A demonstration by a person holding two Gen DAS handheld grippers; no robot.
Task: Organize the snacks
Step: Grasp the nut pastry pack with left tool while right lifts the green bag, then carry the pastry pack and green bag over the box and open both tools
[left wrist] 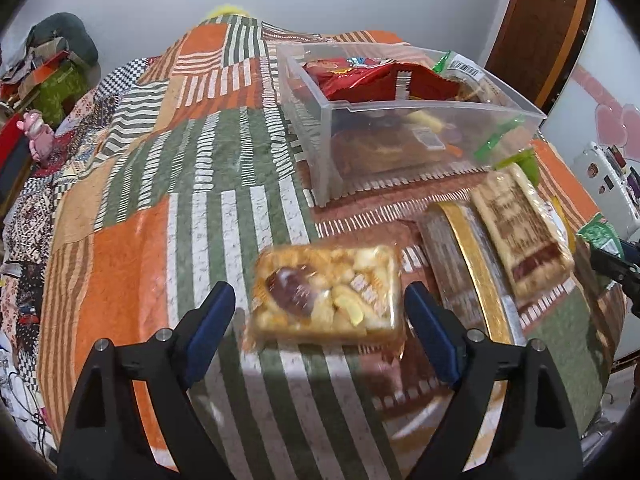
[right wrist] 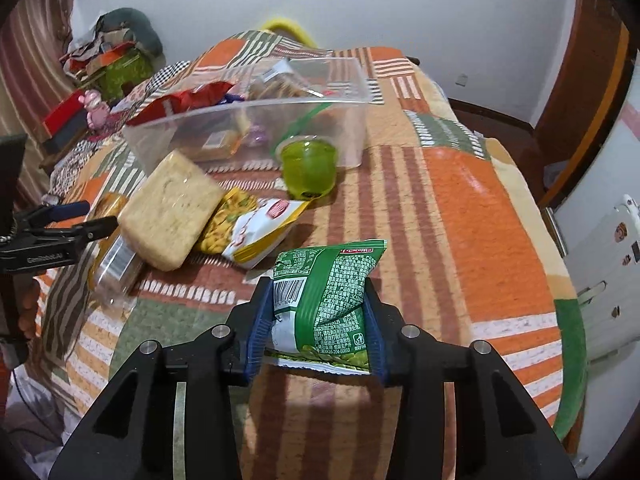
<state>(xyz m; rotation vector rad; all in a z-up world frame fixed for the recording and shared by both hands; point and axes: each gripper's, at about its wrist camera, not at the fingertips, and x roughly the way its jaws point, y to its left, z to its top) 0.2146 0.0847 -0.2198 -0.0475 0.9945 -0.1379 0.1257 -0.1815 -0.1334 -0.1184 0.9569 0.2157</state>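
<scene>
My left gripper is open above the patchwork blanket, its blue pads on either side of a clear-wrapped yellow pastry pack without touching it. To its right lie a gold-edged brown pack and a beige biscuit pack. My right gripper is shut on a green snack bag, which crumples between the pads. The clear plastic bin holds a red bag and other snacks. My left gripper shows at the left edge of the right wrist view.
A green jelly cup stands in front of the bin, with a yellow-white snack bag and the beige biscuit pack beside it. A pink toy and clutter lie at the far left. A white fridge stands right of the bed.
</scene>
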